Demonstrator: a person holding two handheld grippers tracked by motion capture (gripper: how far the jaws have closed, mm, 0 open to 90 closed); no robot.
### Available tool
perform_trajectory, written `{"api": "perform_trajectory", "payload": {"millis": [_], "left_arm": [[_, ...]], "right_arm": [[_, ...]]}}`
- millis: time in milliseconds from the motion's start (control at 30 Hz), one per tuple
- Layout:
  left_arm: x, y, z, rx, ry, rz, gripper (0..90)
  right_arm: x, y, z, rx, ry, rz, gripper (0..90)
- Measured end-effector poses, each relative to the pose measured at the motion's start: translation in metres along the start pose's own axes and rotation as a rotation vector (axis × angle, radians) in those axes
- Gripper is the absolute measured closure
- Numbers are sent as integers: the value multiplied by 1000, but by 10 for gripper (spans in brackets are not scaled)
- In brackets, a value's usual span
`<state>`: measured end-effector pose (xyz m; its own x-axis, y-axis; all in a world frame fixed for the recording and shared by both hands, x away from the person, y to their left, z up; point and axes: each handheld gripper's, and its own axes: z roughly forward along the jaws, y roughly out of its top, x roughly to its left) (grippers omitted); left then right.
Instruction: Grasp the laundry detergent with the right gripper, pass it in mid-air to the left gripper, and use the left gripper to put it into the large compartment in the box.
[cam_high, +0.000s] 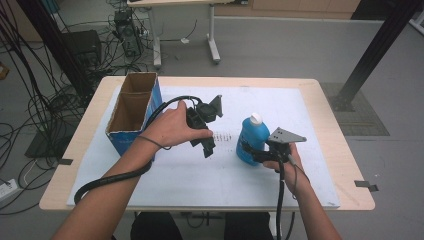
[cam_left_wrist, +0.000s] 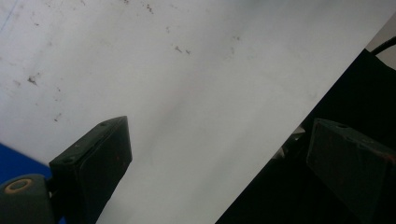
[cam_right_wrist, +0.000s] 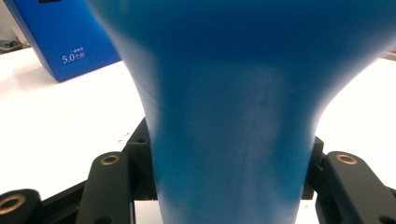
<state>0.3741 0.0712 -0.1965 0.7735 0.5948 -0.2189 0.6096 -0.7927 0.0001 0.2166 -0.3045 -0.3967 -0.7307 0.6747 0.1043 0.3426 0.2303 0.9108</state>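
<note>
Right gripper (cam_high: 254, 156) jaws clamp blue bottle (cam_high: 251, 140) upright on table (cam_high: 320, 165), near centre; bottle's lower part hidden behind gripper. Left gripper (cam_high: 206, 145) jaws apart, empty, above mat; cardboard box (cam_high: 131, 112) interior partly unseen.

floor (cam_high: 280, 45): grey — cables (cam_high: 30, 95) tangled at left | bench (cam_high: 325, 107): pale wood, white mat (cam_high: 280, 105) | second table (cam_high: 165, 2) behind | black post (cam_high: 380, 45) at right

Your open cardboard box (cam_high: 134, 111) stands left on the desk (cam_high: 330, 120).
A white mat (cam_high: 200, 175) covers the desk; cables (cam_high: 30, 105) tangle on the floor beyond.
</note>
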Motion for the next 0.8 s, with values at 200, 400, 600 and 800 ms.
{"api": "perform_trajectory", "payload": {"millis": [200, 400, 600, 800], "left_arm": [[0, 0, 0, -1, 2, 0, 69], [0, 0, 0, 0, 7, -1, 70], [-1, 0, 0, 3, 8, 0, 72], [-1, 1, -1, 2, 12, -1, 74]], "right_arm": [[0, 0, 0, -1, 0, -2, 432], [0, -1, 0, -3, -1, -1, 433], [0, -1, 0, -5, -1, -4, 433], [0, -1, 0, -5, -1, -5, 433]]}}
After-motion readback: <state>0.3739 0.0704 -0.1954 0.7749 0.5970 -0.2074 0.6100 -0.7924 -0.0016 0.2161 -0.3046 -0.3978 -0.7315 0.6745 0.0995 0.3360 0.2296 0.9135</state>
